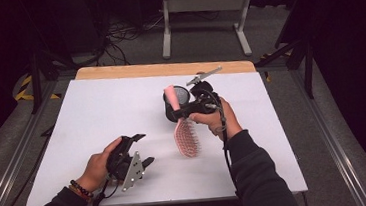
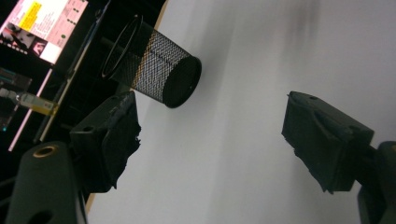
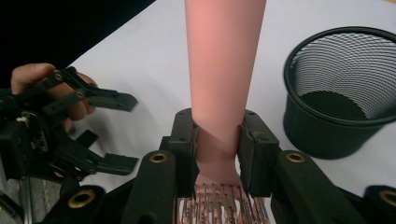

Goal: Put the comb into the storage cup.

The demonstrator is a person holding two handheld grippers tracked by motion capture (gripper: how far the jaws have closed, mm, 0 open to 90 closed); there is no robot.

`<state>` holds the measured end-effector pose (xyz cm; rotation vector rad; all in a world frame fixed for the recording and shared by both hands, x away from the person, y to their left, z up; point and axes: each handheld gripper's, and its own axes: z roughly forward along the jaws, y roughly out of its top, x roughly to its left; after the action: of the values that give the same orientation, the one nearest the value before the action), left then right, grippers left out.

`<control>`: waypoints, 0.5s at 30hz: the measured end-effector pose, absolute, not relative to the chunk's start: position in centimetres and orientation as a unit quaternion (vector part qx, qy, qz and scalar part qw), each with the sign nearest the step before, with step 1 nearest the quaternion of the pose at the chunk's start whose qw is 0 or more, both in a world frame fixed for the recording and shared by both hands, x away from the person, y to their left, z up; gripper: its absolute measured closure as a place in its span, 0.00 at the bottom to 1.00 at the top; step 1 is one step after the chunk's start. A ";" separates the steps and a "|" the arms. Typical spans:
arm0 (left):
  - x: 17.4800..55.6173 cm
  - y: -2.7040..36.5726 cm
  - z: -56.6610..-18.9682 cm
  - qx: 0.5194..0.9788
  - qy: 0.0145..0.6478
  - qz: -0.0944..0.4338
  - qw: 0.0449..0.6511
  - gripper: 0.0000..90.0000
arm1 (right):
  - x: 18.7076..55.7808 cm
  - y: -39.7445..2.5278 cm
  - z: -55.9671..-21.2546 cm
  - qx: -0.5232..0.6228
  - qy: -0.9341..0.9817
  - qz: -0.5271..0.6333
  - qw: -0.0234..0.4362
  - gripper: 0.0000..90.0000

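Standing beside the clamped hairbrush (image 3: 223,70): mesh cup (image 3: 343,93), apparently empty.

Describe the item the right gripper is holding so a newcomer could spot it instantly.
On the white table, look right of centre, beside the black mesh cup. There the right gripper clamps a pink hairbrush at its neck, handle pointing up. It is the one pink, bristled object among black gear.

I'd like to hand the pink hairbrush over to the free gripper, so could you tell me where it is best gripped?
Grip the hairbrush on the bare upper handle, beyond where the right gripper clamps its neck. That part is smooth and wide, free of bristles. The open left gripper should probably come from the side away from the mesh cup, jaws across the handle's flat faces.
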<state>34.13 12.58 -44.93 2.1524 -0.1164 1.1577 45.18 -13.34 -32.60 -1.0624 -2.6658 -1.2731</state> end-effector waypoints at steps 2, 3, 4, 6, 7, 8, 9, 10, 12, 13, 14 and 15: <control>34.1 12.1 -44.9 0.816 -0.058 0.471 0.329 0.23 | 45.3 -12.8 -32.7 -0.338 -0.851 -0.403 0.004 0.78; 34.0 11.9 -44.9 0.809 -0.065 0.485 0.326 0.24 | 45.3 -12.6 -32.8 -0.336 -0.852 -0.401 0.004 0.78; 33.9 11.7 -44.9 0.801 -0.070 0.497 0.326 0.25 | 45.2 -12.3 -32.8 -0.334 -0.853 -0.402 0.006 0.78; 33.7 11.2 -44.8 0.792 -0.084 0.515 0.319 0.25 | 45.2 -11.7 -32.9 -0.330 -0.855 -0.400 0.008 0.78; 33.6 11.0 -44.9 0.786 -0.092 0.525 0.313 0.25 | 45.2 -11.3 -33.0 -0.330 -0.857 -0.397 0.009 0.78; 33.5 10.7 -45.0 0.784 -0.097 0.532 0.305 0.25 | 45.3 -11.0 -33.1 -0.329 -0.859 -0.393 0.010 0.78; 33.5 10.5 -45.1 0.781 -0.106 0.539 0.298 0.25 | 45.3 -10.7 -33.2 -0.328 -0.860 -0.390 0.013 0.78; 33.4 10.3 -45.2 0.778 -0.111 0.542 0.296 0.25 | 45.4 -10.3 -33.4 -0.328 -0.863 -0.385 0.013 0.78; 33.3 9.9 -45.4 0.772 -0.122 0.555 0.285 0.26 | 45.5 -9.7 -33.6 -0.327 -0.867 -0.376 0.016 0.78; 33.3 9.7 -45.6 0.769 -0.126 0.556 0.289 0.26 | 45.5 -9.4 -33.8 -0.328 -0.868 -0.373 0.016 0.78; 33.3 9.5 -45.8 0.764 -0.135 0.561 0.289 0.26 | 45.5 -9.2 -33.9 -0.328 -0.870 -0.369 0.014 0.78; 33.3 9.5 -45.8 0.764 -0.135 0.561 0.289 0.27 | 45.5 -9.2 -33.9 -0.328 -0.870 -0.369 0.014 0.78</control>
<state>33.26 9.53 -45.78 2.0402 -0.3599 1.4969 45.54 -9.15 -33.86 -1.0214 -2.7073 -1.1474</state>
